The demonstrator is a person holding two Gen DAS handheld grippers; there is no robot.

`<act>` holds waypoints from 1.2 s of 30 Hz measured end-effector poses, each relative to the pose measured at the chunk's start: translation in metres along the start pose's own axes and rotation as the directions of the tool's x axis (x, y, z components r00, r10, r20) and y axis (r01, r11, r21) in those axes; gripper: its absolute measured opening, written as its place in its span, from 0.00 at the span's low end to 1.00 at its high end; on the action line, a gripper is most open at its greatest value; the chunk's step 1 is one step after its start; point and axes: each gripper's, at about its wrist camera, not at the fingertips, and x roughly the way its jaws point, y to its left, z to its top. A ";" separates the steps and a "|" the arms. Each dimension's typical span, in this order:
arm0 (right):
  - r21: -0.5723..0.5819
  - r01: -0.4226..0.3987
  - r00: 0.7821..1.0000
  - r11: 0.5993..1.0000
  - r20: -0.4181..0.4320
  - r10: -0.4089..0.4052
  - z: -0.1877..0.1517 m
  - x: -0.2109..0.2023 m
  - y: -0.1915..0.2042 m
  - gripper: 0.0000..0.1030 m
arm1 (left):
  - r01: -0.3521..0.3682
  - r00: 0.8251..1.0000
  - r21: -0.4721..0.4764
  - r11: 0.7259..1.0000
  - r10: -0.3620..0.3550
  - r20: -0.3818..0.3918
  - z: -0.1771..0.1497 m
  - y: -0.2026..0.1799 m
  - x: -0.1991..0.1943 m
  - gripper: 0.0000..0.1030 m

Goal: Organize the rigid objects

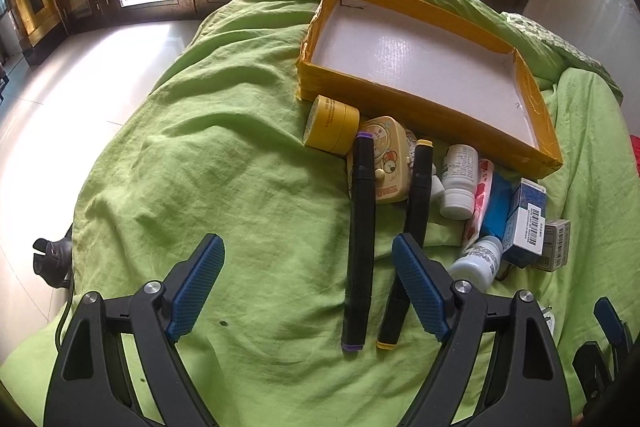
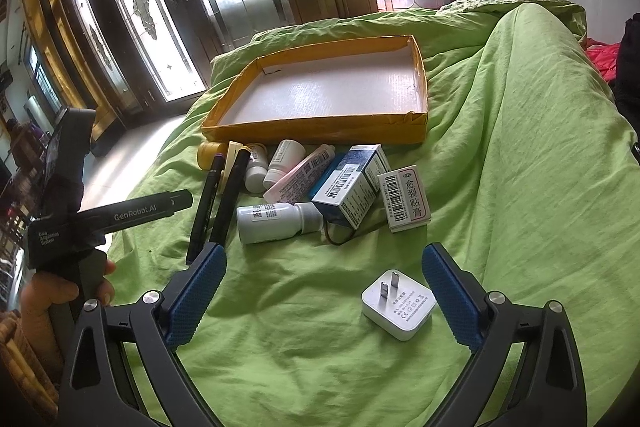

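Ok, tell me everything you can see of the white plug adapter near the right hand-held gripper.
The white plug adapter is a small, rounded-corner cube of glossy plastic. Two flat metal prongs stick out of its far face, and grey printed text with certification marks covers the top. It lies loose on the green bedsheet, apart from the pile of bottles and boxes. It sits between the open blue pads of the right hand-held gripper, nearer the right-hand pad; neither pad touches it.

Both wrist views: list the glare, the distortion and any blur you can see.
Left wrist view: floor blown out white, door frames bowed by the fisheye, tray sharp. Right wrist view: door glass overexposed, corners black, box print crisp, no motion blur.
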 end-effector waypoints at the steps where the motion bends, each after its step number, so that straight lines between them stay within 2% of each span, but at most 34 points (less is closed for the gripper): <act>1: 0.002 0.000 1.000 1.000 -0.003 0.000 0.000 0.001 0.000 0.93 | -0.003 1.000 0.010 1.000 0.003 -0.010 0.002 0.001 0.004 0.80; 2: 0.004 0.000 1.000 1.000 -0.006 0.000 0.000 0.001 -0.001 0.93 | 0.000 1.000 0.015 1.000 0.000 -0.018 0.003 0.001 0.007 0.74; 5: 0.009 -0.001 1.000 1.000 -0.017 0.001 0.000 0.004 -0.002 0.93 | 0.016 0.999 0.006 1.000 -0.016 -0.051 0.003 0.002 0.018 0.66; 9: 0.020 -0.003 1.000 1.000 -0.031 0.003 0.000 0.007 -0.005 0.93 | 0.079 0.996 0.011 0.997 -0.078 -0.047 0.005 -0.005 0.021 0.63; 13: 0.029 0.000 0.999 1.000 -0.041 0.001 -0.001 0.010 -0.007 0.93 | 0.101 0.994 0.031 0.994 -0.100 -0.033 0.006 -0.011 0.020 0.62; 15: 0.029 0.003 0.999 1.000 -0.044 -0.002 -0.001 0.011 -0.007 0.93 | 0.098 0.994 0.045 0.994 -0.095 -0.063 0.007 -0.016 0.028 0.51; 17: 0.026 0.004 0.999 1.000 -0.052 -0.003 0.000 0.013 -0.006 0.93 | 0.095 0.991 0.067 0.993 -0.087 -0.102 0.006 -0.023 0.040 0.34; 18: 0.024 0.002 0.998 1.000 -0.058 0.000 0.002 0.014 -0.006 0.91 | 0.081 0.991 0.082 0.993 -0.071 -0.112 0.004 -0.026 0.045 0.31; 20: 0.037 -0.004 0.997 0.999 -0.071 0.007 0.009 0.017 -0.009 0.82 | 0.055 0.994 0.105 0.993 -0.045 -0.103 0.003 -0.030 0.048 0.21; 22: 0.069 -0.012 0.997 0.998 -0.075 0.017 0.020 0.018 -0.015 0.74 | 0.066 0.994 0.101 0.993 -0.057 -0.089 0.002 -0.030 0.044 0.13; 24: 0.117 -0.016 0.997 0.993 -0.077 0.026 0.034 0.019 -0.025 0.70 | 0.084 0.994 0.089 0.993 -0.076 -0.083 -0.001 -0.028 0.039 0.13; 25: 0.148 -0.028 0.995 0.989 -0.088 0.041 0.041 0.022 -0.030 0.63 | 0.093 0.993 0.087 0.992 -0.085 -0.085 -0.003 -0.028 0.037 0.13; 28: 0.233 -0.054 0.989 0.971 -0.122 0.084 0.060 0.036 -0.042 0.53 | 0.120 0.990 0.088 0.989 -0.112 -0.091 -0.011 -0.029 0.033 0.13; 32: 0.303 -0.075 0.982 0.950 -0.143 0.123 0.077 0.050 -0.055 0.51 | 0.140 0.986 0.079 0.987 -0.131 -0.102 -0.014 -0.028 0.030 0.13; 34: 0.266 -0.046 0.974 0.963 -0.202 0.102 0.081 0.059 -0.057 0.52 | 0.139 0.985 0.072 0.988 -0.130 -0.111 -0.013 -0.028 0.032 0.13; 36: 0.201 0.019 0.963 0.979 -0.266 0.036 0.078 0.067 -0.058 0.52 | 0.135 0.985 0.068 0.989 -0.126 -0.121 -0.013 -0.028 0.035 0.13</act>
